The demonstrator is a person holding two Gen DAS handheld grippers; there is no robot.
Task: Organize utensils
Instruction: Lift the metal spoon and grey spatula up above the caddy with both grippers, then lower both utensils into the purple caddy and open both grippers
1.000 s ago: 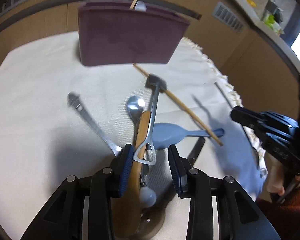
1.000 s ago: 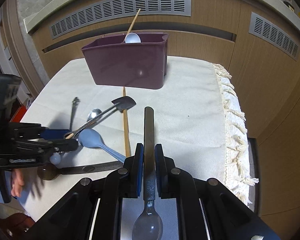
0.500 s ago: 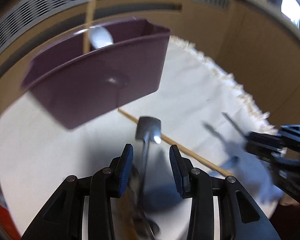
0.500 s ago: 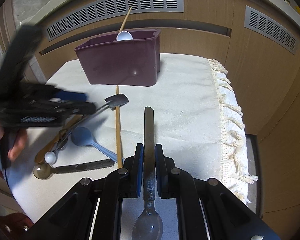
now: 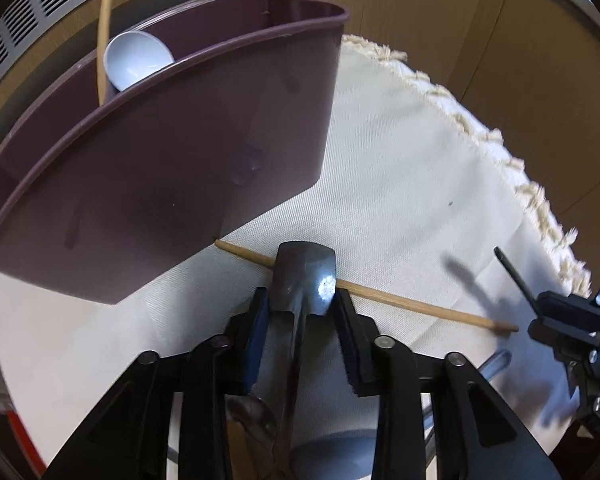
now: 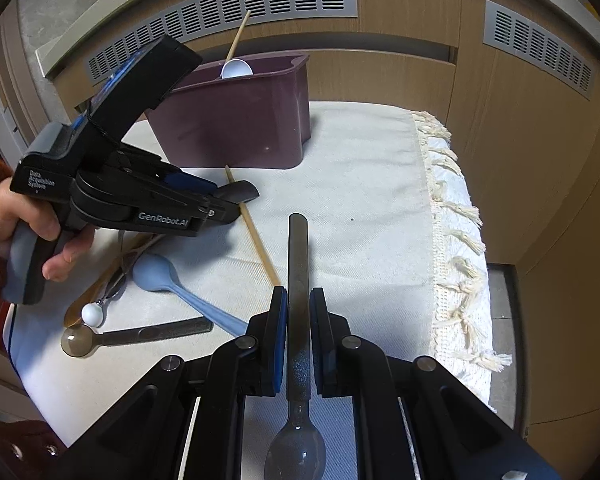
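**Both claws loaded; loose utensils lying in front of the bin**

The purple bin (image 6: pixel 236 120) is standing at the far side of the cloth-covered surface (image 6: pixel 364 168), backed by wooden panelling with vent grilles (image 6: pixel 228 12). Inside it, 1 white spoon (image 6: pixel 237 69) and 1 wooden stick (image 6: pixel 238 36) are leaning upright, the stick rising above the rim. The cloth's fringed edge (image 6: pixel 456 240) is running down the right side.

A wooden chopstick (image 6: pixel 254 228) is lying on the cloth directly in front of the bin, its far end almost at the bin's base and its long axis running toward the right claw. A blue spoon (image 6: pixel 168 280), a dark spoon with a translucent bowl (image 6: pixel 136 336), a wooden utensil (image 6: pixel 96 292) and a small white-tipped piece (image 6: pixel 92 314) are resting in a loose cluster at the near left, some overlapping.

The left claw (image 5: pixel 300 312), held by a hand (image 6: pixel 24 232), is carrying a dark metal utensil (image 5: pixel 302 276) above the chopstick, close to the bin's front wall. Its jaws have just been closing, and the pads are pressing the utensil's flat head from both sides. The utensil's long axis is following the claw's fingers, head forward toward the bin, handle trailing back beneath the claw.

The right claw (image 6: pixel 298 308) is clamped tightly on the handle of a dark spoon (image 6: pixel 298 264). Its long axis is lying along the fingers, handle end pointing at the bin, bowl toward the camera.
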